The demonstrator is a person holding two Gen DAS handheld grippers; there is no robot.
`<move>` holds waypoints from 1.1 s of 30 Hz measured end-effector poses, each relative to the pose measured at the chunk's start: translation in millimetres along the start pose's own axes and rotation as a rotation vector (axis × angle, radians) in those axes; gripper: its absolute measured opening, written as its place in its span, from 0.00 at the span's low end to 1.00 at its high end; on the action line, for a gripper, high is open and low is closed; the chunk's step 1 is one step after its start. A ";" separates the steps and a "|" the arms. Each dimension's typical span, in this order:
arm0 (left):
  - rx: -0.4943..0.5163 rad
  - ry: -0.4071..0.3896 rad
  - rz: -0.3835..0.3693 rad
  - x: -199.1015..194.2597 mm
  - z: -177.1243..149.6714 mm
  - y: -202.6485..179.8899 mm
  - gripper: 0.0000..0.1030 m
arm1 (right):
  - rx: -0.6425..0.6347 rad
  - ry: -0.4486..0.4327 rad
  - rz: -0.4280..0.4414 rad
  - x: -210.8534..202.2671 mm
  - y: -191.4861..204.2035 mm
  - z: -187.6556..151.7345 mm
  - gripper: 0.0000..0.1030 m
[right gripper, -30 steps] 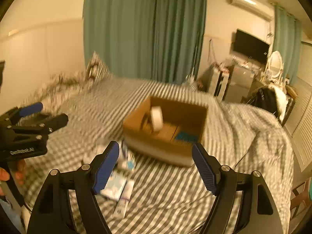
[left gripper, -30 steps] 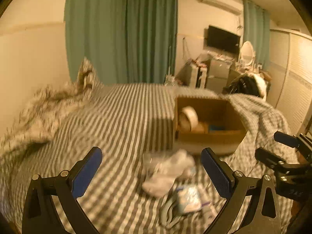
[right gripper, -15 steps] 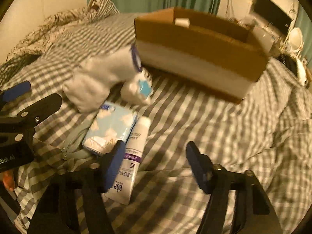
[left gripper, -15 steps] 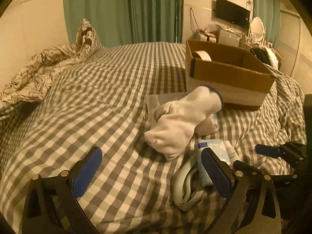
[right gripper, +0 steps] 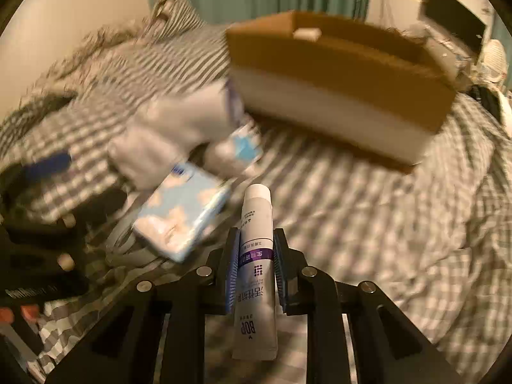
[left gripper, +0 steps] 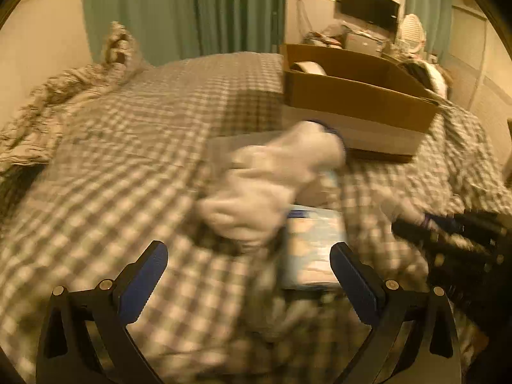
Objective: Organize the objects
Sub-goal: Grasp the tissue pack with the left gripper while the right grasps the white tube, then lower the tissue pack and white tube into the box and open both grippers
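Right tongs [right gripper: 256, 264] clamped on a tube [right gripper: 256, 256], left tongs [left gripper: 248, 275] spread wide

White tube [right gripper: 256, 256] with purple band, "BOP" print, cap pointing to 12 o'clock, clamped between the right tool's [right gripper: 255, 257] pads. Blue-and-white tissue pack [right gripper: 182, 212] lies flat on the checked bed at 10 o'clock from the tube, just beside it. White sock [right gripper: 172, 134] bunched at 11 o'clock, overlapping the pack's far end. Open cardboard box [right gripper: 336, 64] at 1 o'clock, tape roll [left gripper: 308, 67] inside.
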State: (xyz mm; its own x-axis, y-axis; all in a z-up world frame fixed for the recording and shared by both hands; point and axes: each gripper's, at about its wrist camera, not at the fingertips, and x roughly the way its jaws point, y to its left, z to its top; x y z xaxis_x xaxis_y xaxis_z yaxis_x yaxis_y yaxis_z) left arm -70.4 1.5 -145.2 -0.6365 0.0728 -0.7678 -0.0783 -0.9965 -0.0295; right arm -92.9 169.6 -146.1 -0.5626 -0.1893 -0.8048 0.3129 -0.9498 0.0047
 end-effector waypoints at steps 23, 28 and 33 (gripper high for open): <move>0.025 0.114 -0.026 37.9 -3.6 -37.5 0.53 | 0.101 -0.076 -0.022 -34.2 -56.5 -8.8 0.19; 0.027 0.072 -0.070 8.0 -2.1 -41.1 0.52 | 0.103 -0.115 -0.043 -62.3 -52.3 -11.4 0.19; 0.058 0.006 -0.097 -28.4 8.2 -49.9 0.52 | 0.088 -0.161 -0.061 -93.3 -44.9 -9.9 0.19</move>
State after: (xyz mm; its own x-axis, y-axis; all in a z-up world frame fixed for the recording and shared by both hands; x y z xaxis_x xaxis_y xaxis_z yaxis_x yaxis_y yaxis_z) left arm -54.7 49.6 -116.7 -0.6197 0.1680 -0.7667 -0.1832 -0.9808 -0.0669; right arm -46.8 232.4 -77.0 -0.6956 -0.1609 -0.7001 0.2101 -0.9776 0.0160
